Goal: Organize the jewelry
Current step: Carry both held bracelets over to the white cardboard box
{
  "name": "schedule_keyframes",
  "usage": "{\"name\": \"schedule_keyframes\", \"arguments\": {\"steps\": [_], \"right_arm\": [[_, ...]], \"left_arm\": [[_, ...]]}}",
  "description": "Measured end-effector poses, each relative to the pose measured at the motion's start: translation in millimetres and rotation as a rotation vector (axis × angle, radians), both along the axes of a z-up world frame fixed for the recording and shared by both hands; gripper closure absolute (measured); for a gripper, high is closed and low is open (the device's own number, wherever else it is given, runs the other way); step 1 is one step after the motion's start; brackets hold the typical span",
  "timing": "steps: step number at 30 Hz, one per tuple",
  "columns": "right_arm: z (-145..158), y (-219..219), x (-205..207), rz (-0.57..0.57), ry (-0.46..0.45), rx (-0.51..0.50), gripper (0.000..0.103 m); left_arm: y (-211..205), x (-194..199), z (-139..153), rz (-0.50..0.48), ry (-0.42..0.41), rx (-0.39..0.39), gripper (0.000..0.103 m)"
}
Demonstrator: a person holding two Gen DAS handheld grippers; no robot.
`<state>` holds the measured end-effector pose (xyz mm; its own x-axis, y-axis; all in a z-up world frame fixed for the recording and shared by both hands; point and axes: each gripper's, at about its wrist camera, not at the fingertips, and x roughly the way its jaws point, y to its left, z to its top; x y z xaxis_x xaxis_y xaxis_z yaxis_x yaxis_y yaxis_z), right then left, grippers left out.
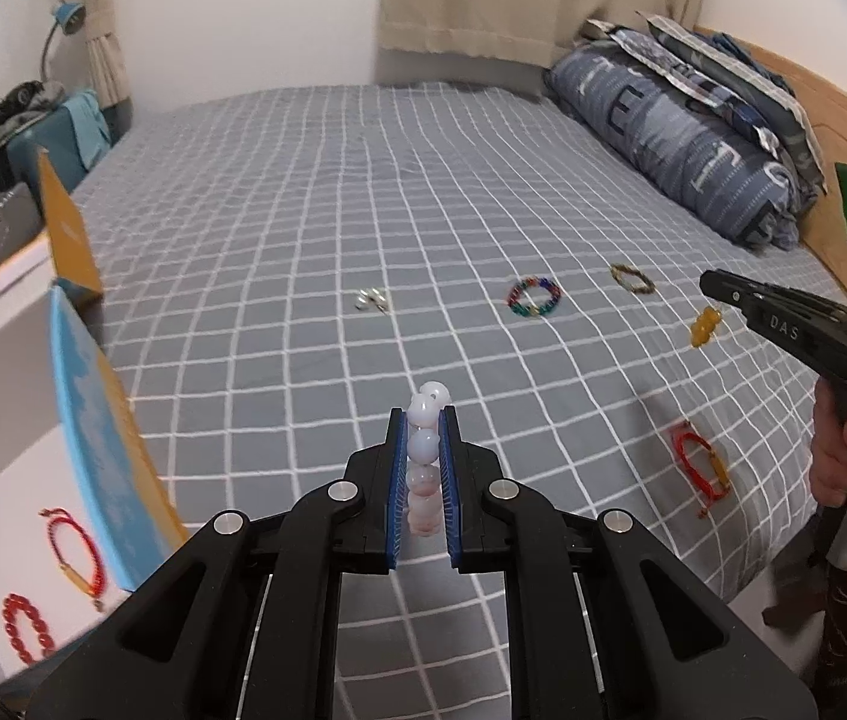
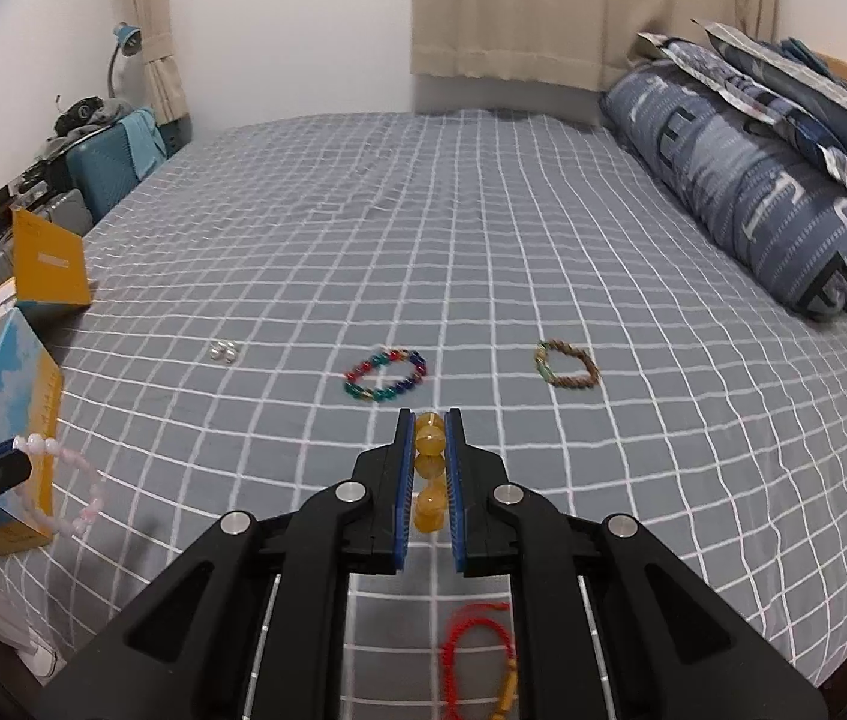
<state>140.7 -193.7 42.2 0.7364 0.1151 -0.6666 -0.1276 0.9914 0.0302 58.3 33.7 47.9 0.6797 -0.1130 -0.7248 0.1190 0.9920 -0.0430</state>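
Observation:
My left gripper (image 1: 423,420) is shut on a pale pink bead bracelet (image 1: 423,450) and holds it above the grey checked bed (image 1: 303,192); the bracelet also shows hanging at the left of the right wrist view (image 2: 69,474). My right gripper (image 2: 429,420) is shut on an amber bead bracelet (image 2: 428,468), which also shows in the left wrist view (image 1: 704,327). On the bed lie a multicoloured bead bracelet (image 2: 386,375), a brown-green bracelet (image 2: 566,363), a red cord bracelet (image 2: 480,654) and small pearl pieces (image 2: 224,351).
An open box (image 1: 15,480) with a blue and orange lid (image 1: 99,432) stands at the bed's left edge; it holds a red cord bracelet (image 1: 78,558) and a red bead bracelet (image 1: 27,627). Folded bedding (image 2: 753,180) lies at the right. A cluttered side table (image 2: 33,198) stands at the left.

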Motion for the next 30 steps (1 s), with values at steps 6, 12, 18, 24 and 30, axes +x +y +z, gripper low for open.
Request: {"name": "schedule_keyframes", "arguments": {"steps": [6, 12, 18, 24, 30], "right_arm": [[17.9, 25.7, 1.5, 0.052, -0.028, 0.006, 0.094], [31.8, 55.7, 6.8, 0.109, -0.033, 0.021, 0.094], [46.1, 100.4, 6.4, 0.186, -0.046, 0.020, 0.094], [63.3, 157.7, 6.6, 0.286, -0.058, 0.013, 0.094], [82.8, 223.4, 2.0, 0.397, -0.072, 0.023, 0.094]], "left_arm": [[23.0, -2.8, 22.2, 0.049, -0.036, 0.010, 0.093], [58.9, -7.1, 43.3, 0.143, -0.060, 0.009, 0.093], [94.1, -17.6, 62.8, 0.219, -0.089, 0.000, 0.093], [134.5, -36.3, 81.7, 0.311, -0.109, 0.023, 0.093], [176.5, -60.8, 92.3, 0.418, -0.105, 0.062, 0.093]]}}
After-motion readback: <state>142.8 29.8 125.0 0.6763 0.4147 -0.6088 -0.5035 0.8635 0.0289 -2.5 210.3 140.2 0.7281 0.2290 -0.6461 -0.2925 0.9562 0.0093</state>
